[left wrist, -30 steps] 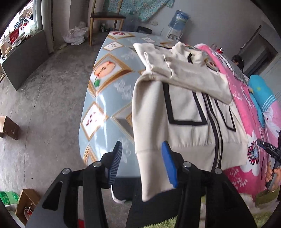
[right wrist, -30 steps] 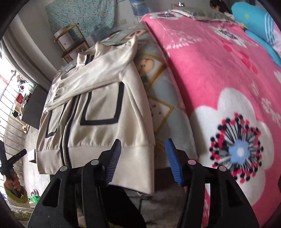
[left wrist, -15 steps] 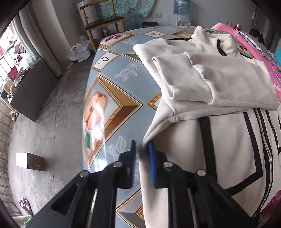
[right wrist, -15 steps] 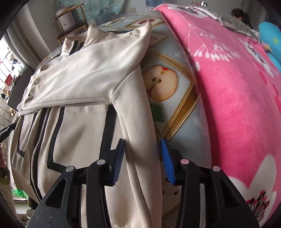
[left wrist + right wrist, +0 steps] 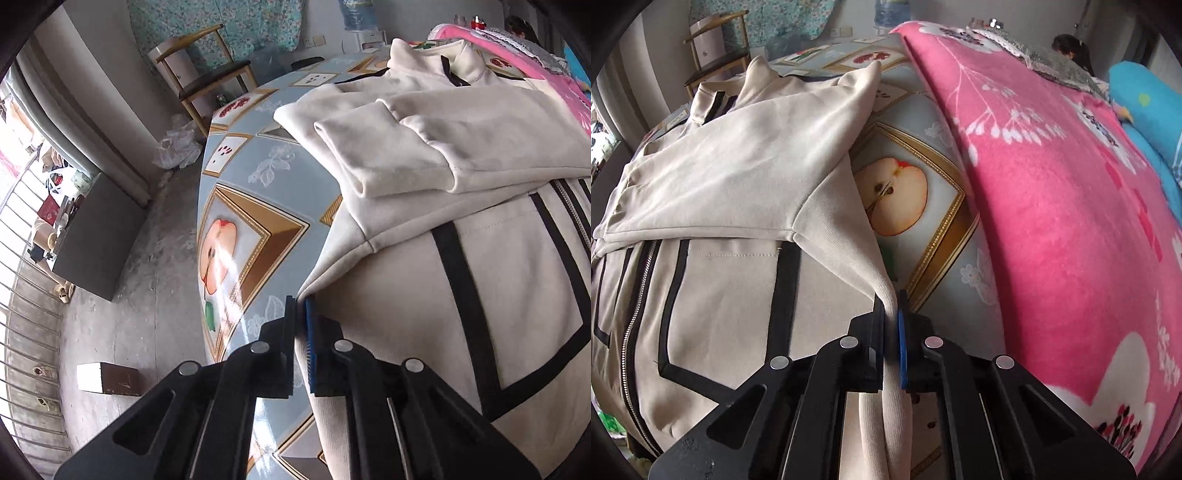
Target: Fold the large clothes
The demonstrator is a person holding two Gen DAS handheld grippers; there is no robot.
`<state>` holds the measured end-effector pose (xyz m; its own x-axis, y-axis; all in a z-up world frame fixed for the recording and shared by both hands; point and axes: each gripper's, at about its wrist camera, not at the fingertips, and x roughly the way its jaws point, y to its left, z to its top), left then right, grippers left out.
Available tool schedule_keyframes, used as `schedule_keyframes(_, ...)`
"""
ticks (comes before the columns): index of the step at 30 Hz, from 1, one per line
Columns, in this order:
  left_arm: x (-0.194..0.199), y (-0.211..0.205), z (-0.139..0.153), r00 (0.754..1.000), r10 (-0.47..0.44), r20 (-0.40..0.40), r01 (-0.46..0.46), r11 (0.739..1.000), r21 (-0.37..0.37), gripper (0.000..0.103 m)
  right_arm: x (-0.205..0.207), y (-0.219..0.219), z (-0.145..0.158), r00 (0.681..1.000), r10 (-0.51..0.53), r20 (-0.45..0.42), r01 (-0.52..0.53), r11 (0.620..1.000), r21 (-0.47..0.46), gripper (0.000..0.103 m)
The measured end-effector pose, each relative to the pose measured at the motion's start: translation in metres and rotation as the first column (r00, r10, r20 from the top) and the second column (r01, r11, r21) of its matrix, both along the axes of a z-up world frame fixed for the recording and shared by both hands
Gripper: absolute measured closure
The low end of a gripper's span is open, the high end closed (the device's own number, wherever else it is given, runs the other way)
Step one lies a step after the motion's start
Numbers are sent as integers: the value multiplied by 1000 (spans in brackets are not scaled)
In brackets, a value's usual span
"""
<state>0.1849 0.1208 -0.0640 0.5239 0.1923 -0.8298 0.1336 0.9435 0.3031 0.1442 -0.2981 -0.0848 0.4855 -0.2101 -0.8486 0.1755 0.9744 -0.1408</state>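
The jacket (image 5: pixel 517 280) was matt cream cloth, finely ribbed at its edge, with black tape trim and a metal zip (image 5: pixel 637 325). The tablecloth (image 5: pixel 236 206) looked like glossy, smooth plastic that caught glare. The blanket (image 5: pixel 1052 206) was fuzzy pink fleece. The fingers (image 5: pixel 273 354) were matt black plastic with ridged blue pads. The chair (image 5: pixel 207 70) was wood, the floor (image 5: pixel 147 295) rough concrete.

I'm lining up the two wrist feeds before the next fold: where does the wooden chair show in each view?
Left wrist view: the wooden chair stands at upper left, on the floor beyond the far end of the table.
Right wrist view: the same chair sits at the top left edge, behind the cream jacket.
Shared landmark: the jacket's black-trimmed collar.
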Motion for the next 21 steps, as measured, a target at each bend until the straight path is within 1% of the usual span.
schedule_keyframes(1,0,0,3,1000,-2,-9,2,1000,-4,94,-2,2,3,1000,3,0,-3,1000,-15,93)
schedule_keyframes(2,-1,1,7,1000,-3,-14,3,1000,-18,90,-4,3,8,1000,9,1,-8,1000,-21,85)
schedule_keyframes(3,-3,4,13,1000,3,-16,-3,1000,-29,83,-6,2,14,1000,13,1,-13,1000,-12,72)
schedule_keyframes(4,-3,7,17,1000,15,-18,-16,999,-34,78,-9,0,18,1000,13,0,-13,1000,7,65)
schedule_keyframes(5,-5,12,22,999,26,-22,-27,999,-43,64,-10,-3,24,1000,10,0,-10,1000,27,55)
schedule_keyframes(6,-6,17,27,999,35,-21,-36,997,-62,52,-13,-6,30,1000,7,-1,-7,999,49,50)
schedule_keyframes(7,-8,25,35,999,49,-16,-50,995,-86,48,-15,-9,39,1000,4,2,-4,997,73,48)
schedule_keyframes(8,-8,32,43,998,66,-15,-67,992,-109,41,-18,-11,47,1000,0,13,-1,996,91,44)
schedule_keyframes(9,-7,39,50,997,82,-16,-83,988,-131,37,-20,-13,58,999,-6,33,3,994,114,38)
schedule_keyframes(12,7,53,82,994,114,-1,-111,970,-216,33,-16,-15,90,994,-4,107,-16,982,187,30)
schedule_keyframes(14,23,50,106,994,102,25,-92,958,-271,29,-2,-10,112,986,30,165,-67,971,227,24)
schedule_keyframes(15,33,46,118,995,92,47,-74,954,-290,25,9,-6,122,980,52,195,-100,964,245,23)
schedule_keyframes(17,57,32,141,993,72,89,-41,948,-317,23,35,6,140,966,94,240,-159,950,269,22)
schedule_keyframes(19,84,14,155,994,39,99,1,925,-379,20,62,21,152,950,144,276,-227,927,298,17)
schedule_keyframes(20,100,6,158,995,30,92,11,910,-414,19,75,28,154,943,165,289,-258,910,323,14)
schedule_keyframes(21,114,-4,158,996,20,84,19,898,-440,19,87,36,155,939,180,293,-279,897,343,13)
